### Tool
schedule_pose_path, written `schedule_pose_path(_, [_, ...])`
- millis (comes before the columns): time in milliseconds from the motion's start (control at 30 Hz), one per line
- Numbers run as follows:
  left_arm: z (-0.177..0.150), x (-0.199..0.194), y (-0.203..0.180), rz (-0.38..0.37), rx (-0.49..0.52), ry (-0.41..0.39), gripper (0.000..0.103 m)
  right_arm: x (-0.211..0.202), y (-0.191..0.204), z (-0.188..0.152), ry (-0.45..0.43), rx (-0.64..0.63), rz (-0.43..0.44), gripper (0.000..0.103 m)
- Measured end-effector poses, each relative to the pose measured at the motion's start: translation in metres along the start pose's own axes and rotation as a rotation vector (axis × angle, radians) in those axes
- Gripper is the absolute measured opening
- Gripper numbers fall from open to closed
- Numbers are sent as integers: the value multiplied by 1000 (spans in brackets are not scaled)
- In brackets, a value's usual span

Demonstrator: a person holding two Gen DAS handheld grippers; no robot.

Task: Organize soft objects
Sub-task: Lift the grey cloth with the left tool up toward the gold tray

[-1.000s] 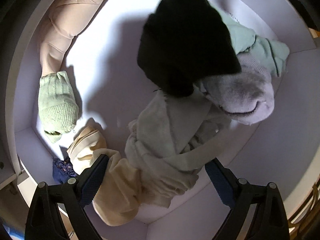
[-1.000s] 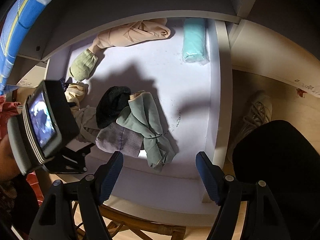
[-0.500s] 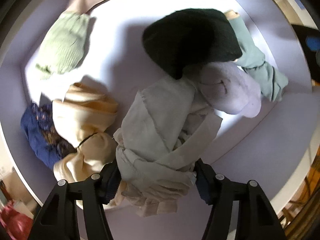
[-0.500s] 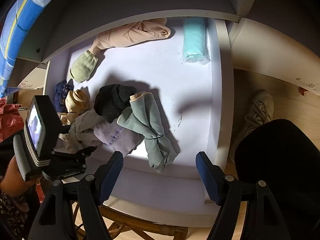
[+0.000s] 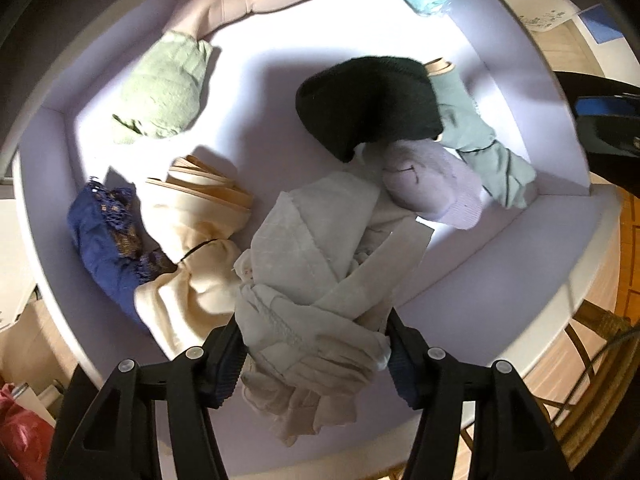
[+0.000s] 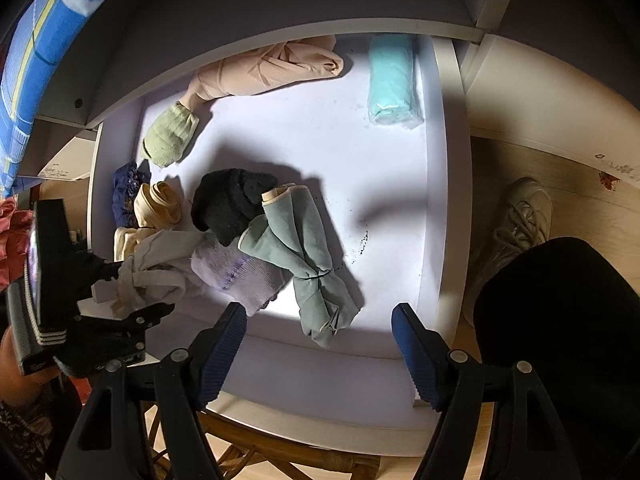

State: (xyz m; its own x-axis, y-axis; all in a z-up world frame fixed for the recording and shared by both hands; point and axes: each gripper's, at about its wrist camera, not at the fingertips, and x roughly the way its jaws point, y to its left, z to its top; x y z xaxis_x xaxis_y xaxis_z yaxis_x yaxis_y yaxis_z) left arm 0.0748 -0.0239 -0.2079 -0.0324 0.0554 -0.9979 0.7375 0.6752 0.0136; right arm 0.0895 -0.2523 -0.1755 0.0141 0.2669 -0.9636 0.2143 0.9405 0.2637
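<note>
While the left gripper point(image 5: 314, 354), jaws just closed, clamps the grey-beige bundle point(image 5: 320, 280) at the drawer's point(image 5: 500, 248) front-left corner (right gripper point(image 6: 318, 354) gaping, empty), lift-out proceeds; placement beside rolled items likely follows.

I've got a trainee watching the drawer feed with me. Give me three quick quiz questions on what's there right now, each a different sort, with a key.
1. True or false: the left tongs are shut on the pale grey knotted cloth.
2. Which bundle lies against the black knitted bundle? A) the teal roll B) the sage green tied bundle C) the light green sock ball
3. Fill in: the right tongs hold ____.

Key: 1 true; 2 B; 3 nothing, their jaws stand open above the drawer's front edge.
</note>
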Motion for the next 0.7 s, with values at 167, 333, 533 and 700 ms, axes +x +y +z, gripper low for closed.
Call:
schedule_pose_path(167, [-5,-23,0,-1,18,-33,61,-1,2,0,-4,-7,2,76])
schedule_pose_path(333, [-14,-52,1,-22,7,-84,61,0,2,0,-1,-13,0,76])
schedule_pose_path(533, [-26,-100,-1,-67,-3,-171,61,1,2,0,1,-14,0,76])
schedule_pose_path(700, [-27,-146,-5,-119,0,-261,61,0,2,0,1,-14,1,76])
